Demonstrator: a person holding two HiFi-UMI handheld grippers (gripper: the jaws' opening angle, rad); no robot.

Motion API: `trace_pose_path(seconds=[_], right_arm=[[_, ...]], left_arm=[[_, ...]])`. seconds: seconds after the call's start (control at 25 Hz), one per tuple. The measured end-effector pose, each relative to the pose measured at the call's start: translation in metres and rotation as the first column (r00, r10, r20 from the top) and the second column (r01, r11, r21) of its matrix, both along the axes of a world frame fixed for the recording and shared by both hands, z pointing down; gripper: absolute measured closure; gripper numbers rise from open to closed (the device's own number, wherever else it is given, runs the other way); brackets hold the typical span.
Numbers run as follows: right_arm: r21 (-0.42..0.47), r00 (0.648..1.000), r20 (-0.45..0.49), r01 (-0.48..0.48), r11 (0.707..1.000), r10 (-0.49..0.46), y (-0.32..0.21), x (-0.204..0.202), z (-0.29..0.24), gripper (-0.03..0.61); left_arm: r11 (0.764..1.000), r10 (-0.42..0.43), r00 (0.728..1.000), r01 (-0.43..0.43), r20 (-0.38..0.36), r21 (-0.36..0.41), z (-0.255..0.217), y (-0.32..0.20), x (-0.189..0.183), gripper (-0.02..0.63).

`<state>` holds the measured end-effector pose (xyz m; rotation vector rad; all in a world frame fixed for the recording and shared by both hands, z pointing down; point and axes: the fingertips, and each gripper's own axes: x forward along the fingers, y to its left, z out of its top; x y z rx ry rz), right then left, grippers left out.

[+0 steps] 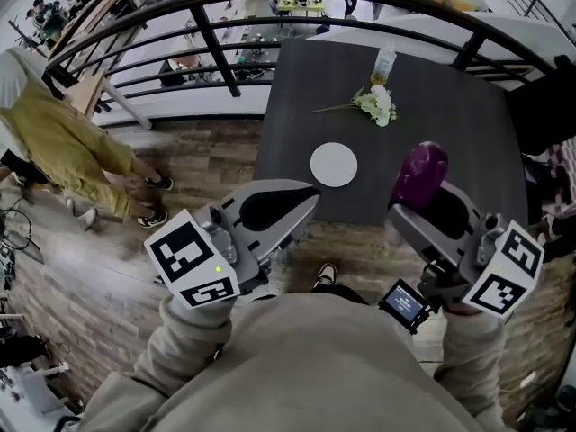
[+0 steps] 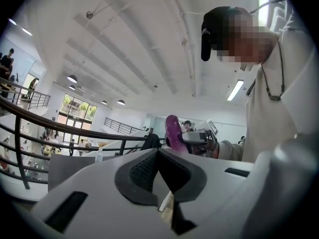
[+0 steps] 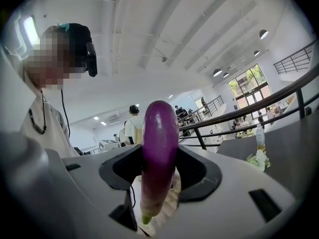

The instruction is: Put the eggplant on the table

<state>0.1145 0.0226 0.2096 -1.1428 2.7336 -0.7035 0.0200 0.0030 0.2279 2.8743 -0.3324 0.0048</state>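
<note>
Dark desk [image 1: 450, 133] ahead: lay eggplant [image 1: 420, 174] flat, right gripper [image 1: 412, 209] jaws clenched on it; left gripper [image 1: 309, 202] jaws closed, empty.

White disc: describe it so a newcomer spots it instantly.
Look at the dark table beside the curved black railing. Near its front edge lies the white disc. It is flat, plain and round, unlike the flowers and bottle farther back.

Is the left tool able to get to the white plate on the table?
Probably yes: the left tool holds nothing and is near the edge of the table, and nothing lies between it and the white plate.
</note>
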Motion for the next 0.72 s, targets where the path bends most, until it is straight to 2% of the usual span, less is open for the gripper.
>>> trace_pose_path(seconds=[0.32, 0.72], right_arm=[[-0.025, 0.999, 0.026, -0.037, 0.999, 0.038, -0.012, 0.06, -0.003, 0.359], [-0.054, 0.997, 0.061, -0.053, 0.997, 0.056, -0.028, 0.082, 0.018, 0.359]], left_arm=[[1.0, -0.006, 1.0, 0.006, 0.017, -0.004, -0.012, -0.021, 0.045, 0.609], [0.999, 0.011, 0.999, -0.009, 0.044, -0.033, 0.002, -0.041, 0.066, 0.609]])
